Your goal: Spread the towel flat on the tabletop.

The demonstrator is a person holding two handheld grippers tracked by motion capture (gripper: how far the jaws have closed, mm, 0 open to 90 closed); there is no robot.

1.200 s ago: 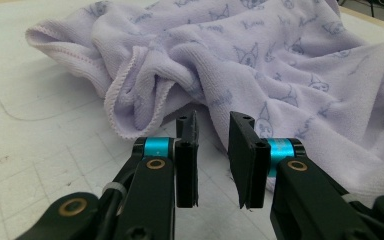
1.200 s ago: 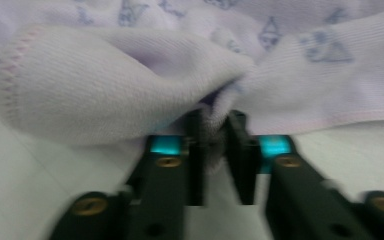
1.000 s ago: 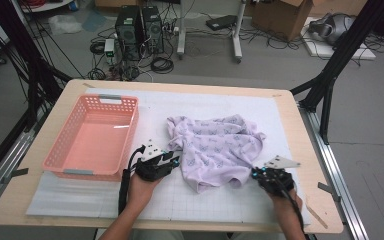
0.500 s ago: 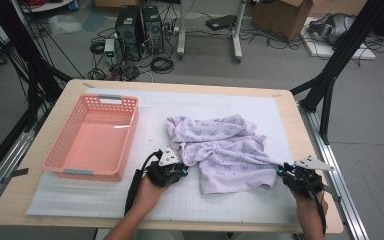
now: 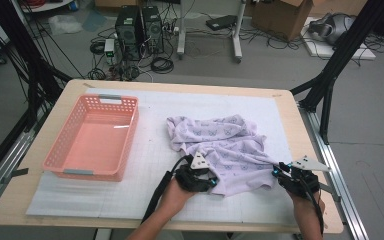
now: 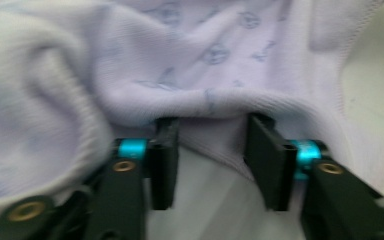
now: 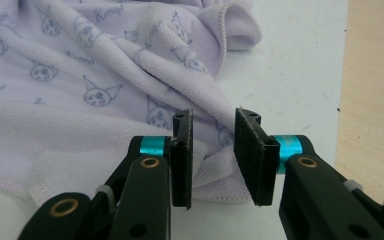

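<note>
- The lavender printed cloth (image 5: 220,147) lies rumpled on the white mat (image 5: 145,195) at the middle of the table, to the right of the pink basket (image 5: 94,137), which has nothing in it
- The left gripper (image 5: 200,181) sits at the cloth's near edge; its jaws have just been opening and stand apart, with the hem (image 6: 215,145) lying between them but not pinched
- The right gripper (image 5: 286,176) is at the near right corner of the cloth; its jaws have just been opening too — a fold of fabric (image 7: 215,125) runs between the pads, and a gap shows, so nothing is clamped
- Risk: if either hand lifts or pulls before its jaws close, the fabric will likely slip out and stay on the mat
- Risk: closing on a thick bunched fold rather than the edge could catch several layers — the cloth would then come up twisted instead of spreading flat
</note>
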